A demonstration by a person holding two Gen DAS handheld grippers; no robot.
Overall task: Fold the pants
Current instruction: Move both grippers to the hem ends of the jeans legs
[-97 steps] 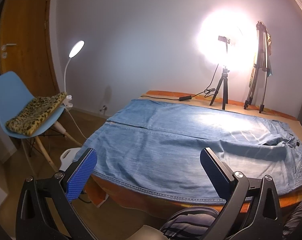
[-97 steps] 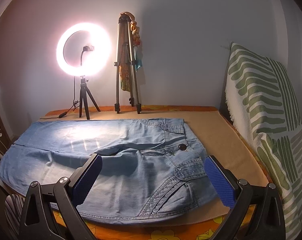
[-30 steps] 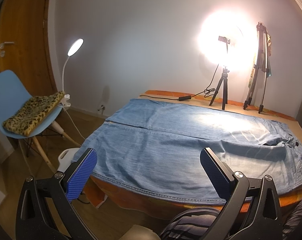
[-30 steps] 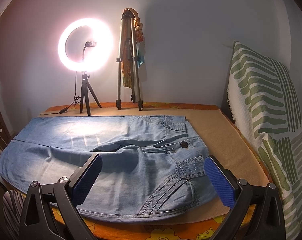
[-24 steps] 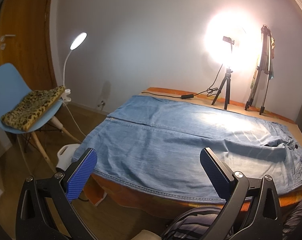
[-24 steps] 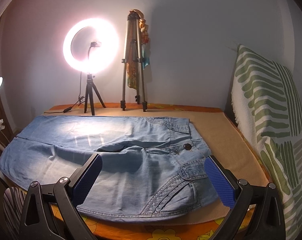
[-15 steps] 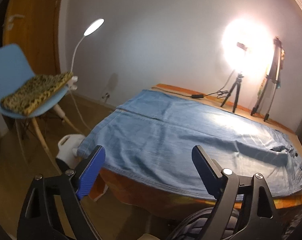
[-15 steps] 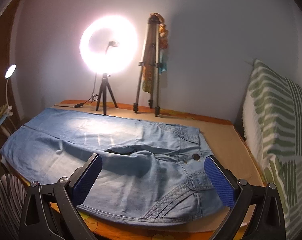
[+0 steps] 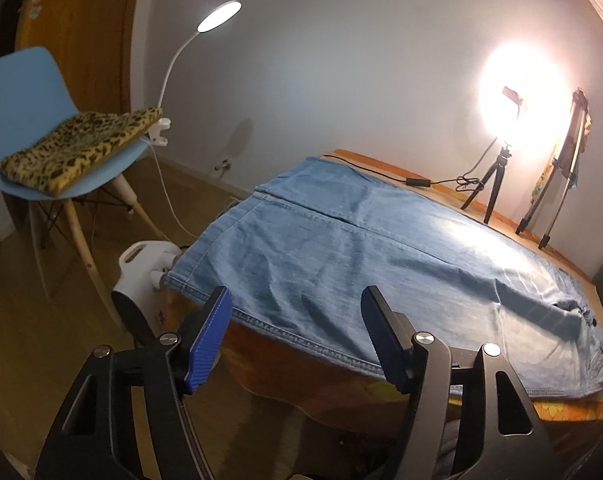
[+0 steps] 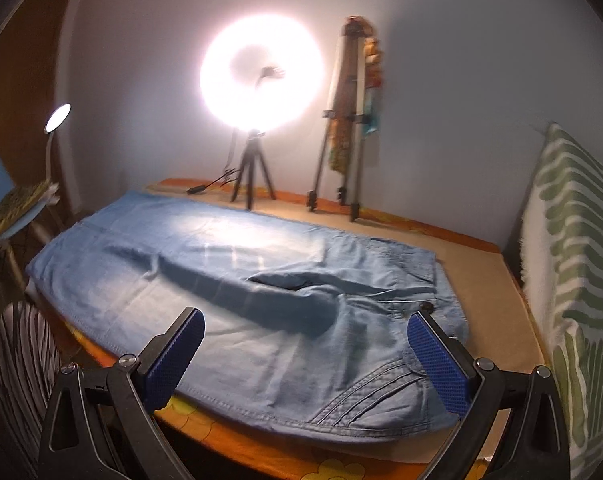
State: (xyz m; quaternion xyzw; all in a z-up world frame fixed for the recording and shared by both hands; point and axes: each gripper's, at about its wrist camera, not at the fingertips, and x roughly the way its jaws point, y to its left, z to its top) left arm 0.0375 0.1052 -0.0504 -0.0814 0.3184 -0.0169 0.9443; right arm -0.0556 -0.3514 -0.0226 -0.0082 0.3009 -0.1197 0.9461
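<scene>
Evidently at the opening step, with no fold yet made. Pictured: light-blue denim pants (image 9: 381,256) spread flat and full length across the bed (image 10: 481,280), front up with the button (image 10: 425,307) showing, waistband toward the green-striped pillow (image 10: 573,260), hems toward the blue chair (image 9: 25,92).

Left claw (image 9: 294,300) wide apart and gripping nothing, poised just short of the near side seam at the hem end. Right claw (image 10: 305,320) likewise spread and empty, poised before the near hip and its pocket stitching, apparently clear of the cloth.

Judged next: bringing both claws down to that near seam, pinching at hem and at waist, then carrying the near leg over onto the far one until the edges match. Calls for a bite on the denim alone, not the sheet beneath, and for raising both ends together so the long leg does not sag between them.

Faded and soft-looking, paler down the thighs, mostly smooth. Marked, though, by one raised ridge of cloth running from the crotch along the inner legs and throwing a dark shadow, likely to need flattening before or after the fold.

At the far edge, a lit ring light (image 10: 261,76) and a folded tripod (image 10: 349,120), well apart from the denim.
</scene>
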